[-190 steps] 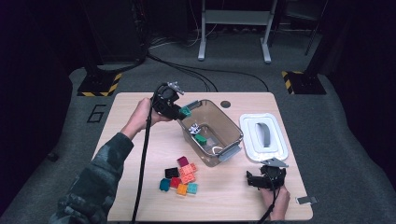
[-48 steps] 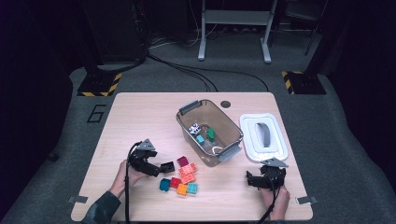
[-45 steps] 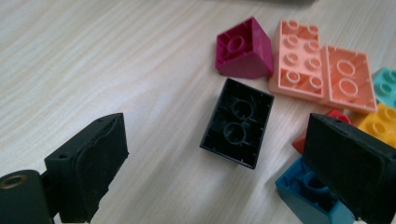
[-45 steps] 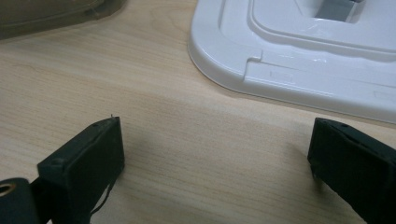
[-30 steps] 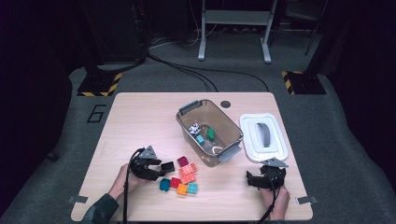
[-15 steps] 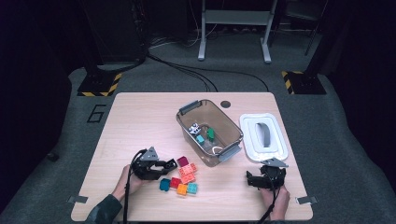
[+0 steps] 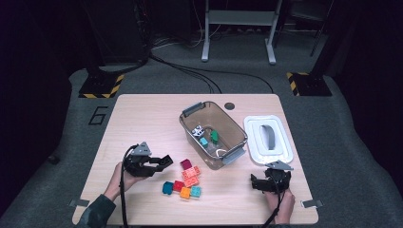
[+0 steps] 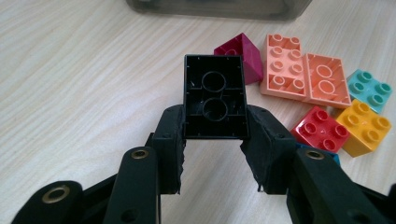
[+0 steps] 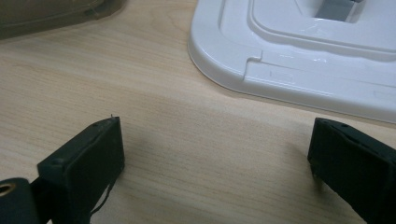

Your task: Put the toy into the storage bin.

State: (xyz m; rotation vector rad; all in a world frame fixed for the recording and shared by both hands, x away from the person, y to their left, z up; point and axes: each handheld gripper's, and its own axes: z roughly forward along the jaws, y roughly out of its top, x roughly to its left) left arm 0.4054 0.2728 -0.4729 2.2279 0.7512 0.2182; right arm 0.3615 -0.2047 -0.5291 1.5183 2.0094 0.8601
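The left tongs (image 8: 215,135) clamp a black brick (image 8: 215,95) by its two long sides, its hollow underside with two round tubes facing the camera, lifted clear of the table (image 8: 84,84). Behind it a maroon wedge (image 8: 243,50) lies beside a pink brick (image 8: 280,67) and an overturned salmon brick (image 8: 327,81), which touch. Nearer the tongs sit a red brick (image 8: 322,129), a yellow brick (image 8: 364,127) and a teal brick (image 8: 371,88). A grey bin (image 8: 215,8) stands at the far edge.
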